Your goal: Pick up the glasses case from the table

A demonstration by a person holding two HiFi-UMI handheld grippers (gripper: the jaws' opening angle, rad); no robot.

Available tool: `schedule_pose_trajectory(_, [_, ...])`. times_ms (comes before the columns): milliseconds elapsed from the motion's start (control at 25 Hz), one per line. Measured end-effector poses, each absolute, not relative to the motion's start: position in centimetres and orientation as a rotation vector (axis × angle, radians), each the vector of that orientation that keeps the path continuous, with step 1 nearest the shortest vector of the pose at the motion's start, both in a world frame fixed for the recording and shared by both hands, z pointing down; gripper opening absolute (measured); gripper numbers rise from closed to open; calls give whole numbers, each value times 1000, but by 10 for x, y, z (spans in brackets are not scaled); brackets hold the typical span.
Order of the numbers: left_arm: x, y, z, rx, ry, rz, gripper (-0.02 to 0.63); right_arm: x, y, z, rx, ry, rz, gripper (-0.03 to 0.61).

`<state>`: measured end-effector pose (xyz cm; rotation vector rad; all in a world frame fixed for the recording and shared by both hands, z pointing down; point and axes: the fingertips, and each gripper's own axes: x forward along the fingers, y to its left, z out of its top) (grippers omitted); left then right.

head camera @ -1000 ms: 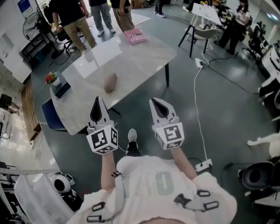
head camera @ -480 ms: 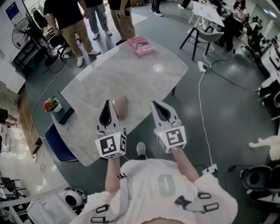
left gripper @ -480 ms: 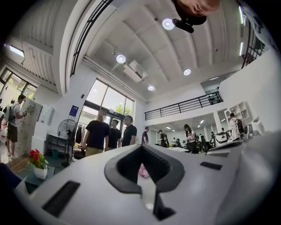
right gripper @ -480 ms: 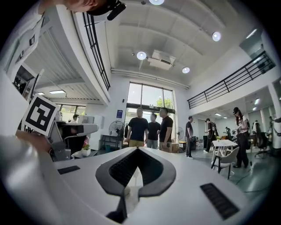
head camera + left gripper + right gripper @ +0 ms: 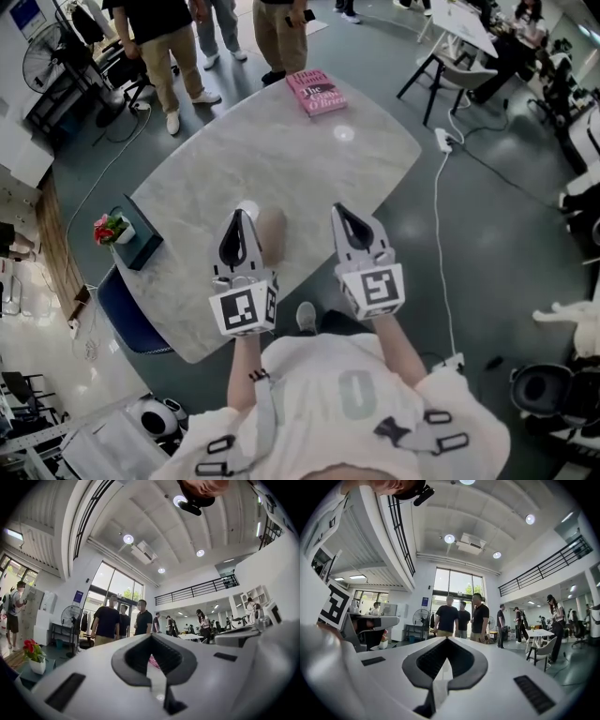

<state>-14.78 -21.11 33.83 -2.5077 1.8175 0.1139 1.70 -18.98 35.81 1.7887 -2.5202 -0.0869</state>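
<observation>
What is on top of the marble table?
Pink book at the far end, tan glasses case near the front edge, flower pot at the left corner. The left gripper covers the case's left side.

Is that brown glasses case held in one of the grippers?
No, the glasses case lies on the table, while the left gripper and right gripper both have shut, empty jaws.
</observation>
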Motion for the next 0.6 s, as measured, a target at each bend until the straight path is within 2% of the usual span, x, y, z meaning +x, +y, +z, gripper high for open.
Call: schedule_pose_trajectory(600, [-142,-244,332,-2418,1944,141,3,22,-247,345,1685,-2653,-132,2])
